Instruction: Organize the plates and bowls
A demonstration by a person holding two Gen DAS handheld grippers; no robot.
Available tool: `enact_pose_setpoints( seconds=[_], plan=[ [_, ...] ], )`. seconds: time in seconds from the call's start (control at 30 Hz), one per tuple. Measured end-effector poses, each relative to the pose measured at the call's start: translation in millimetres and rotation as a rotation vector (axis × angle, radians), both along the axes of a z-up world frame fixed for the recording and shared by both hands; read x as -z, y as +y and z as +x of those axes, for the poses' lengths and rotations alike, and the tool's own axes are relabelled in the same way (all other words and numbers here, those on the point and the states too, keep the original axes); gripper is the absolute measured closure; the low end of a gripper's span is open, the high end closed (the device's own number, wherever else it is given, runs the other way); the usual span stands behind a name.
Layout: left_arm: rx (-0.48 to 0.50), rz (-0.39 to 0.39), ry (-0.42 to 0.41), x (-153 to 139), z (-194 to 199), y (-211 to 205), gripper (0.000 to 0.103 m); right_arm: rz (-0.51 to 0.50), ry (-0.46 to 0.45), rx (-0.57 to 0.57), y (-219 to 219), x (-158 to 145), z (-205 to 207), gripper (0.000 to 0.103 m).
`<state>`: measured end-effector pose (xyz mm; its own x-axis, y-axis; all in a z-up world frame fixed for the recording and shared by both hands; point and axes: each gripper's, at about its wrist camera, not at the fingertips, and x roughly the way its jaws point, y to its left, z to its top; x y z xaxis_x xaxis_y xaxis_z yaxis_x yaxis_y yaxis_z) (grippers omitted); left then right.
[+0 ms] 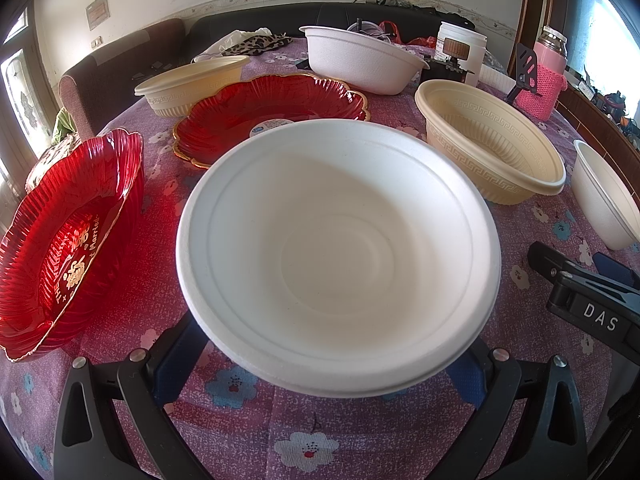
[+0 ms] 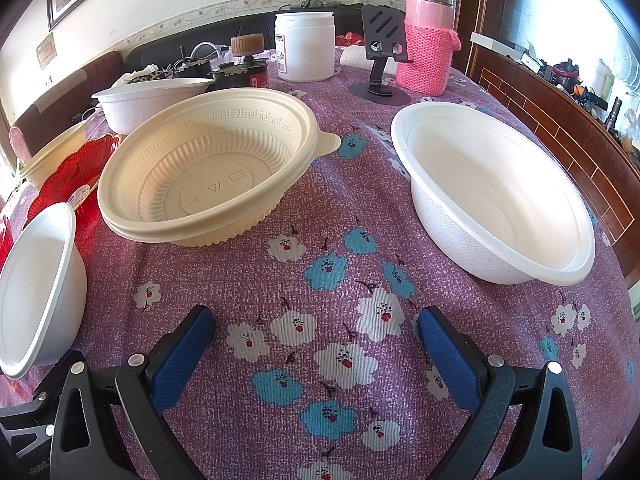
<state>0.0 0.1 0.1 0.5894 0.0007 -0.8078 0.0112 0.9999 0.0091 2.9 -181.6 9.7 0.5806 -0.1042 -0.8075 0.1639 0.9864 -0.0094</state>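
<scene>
Left tongs [image 1: 332,364] straddle the white bowl [image 1: 338,256] mid-table, grip unclear; right tongs [image 2: 316,344] gape empty. I'd nest it level into the right-edge white bowl [image 2: 496,196].

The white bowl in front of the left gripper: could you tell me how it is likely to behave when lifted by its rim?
The white bowl looks like moulded pulp, thin-walled and matte, so probably very light. Its thin rim may flex or dent under a hard pinch. The matte surface should grip well against the left gripper, whose jaws are spread wide.
</scene>
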Motion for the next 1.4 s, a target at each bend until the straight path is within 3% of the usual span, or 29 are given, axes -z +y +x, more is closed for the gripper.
enact_pose_setpoints(
  seconds=[1.4],
  plan=[
    [-0.015, 0.002, 0.016, 0.3, 1.4, -1.8, 0.000, 0.000, 0.000, 0.000, -0.2, 0.3, -0.1, 0.001]
  ],
)
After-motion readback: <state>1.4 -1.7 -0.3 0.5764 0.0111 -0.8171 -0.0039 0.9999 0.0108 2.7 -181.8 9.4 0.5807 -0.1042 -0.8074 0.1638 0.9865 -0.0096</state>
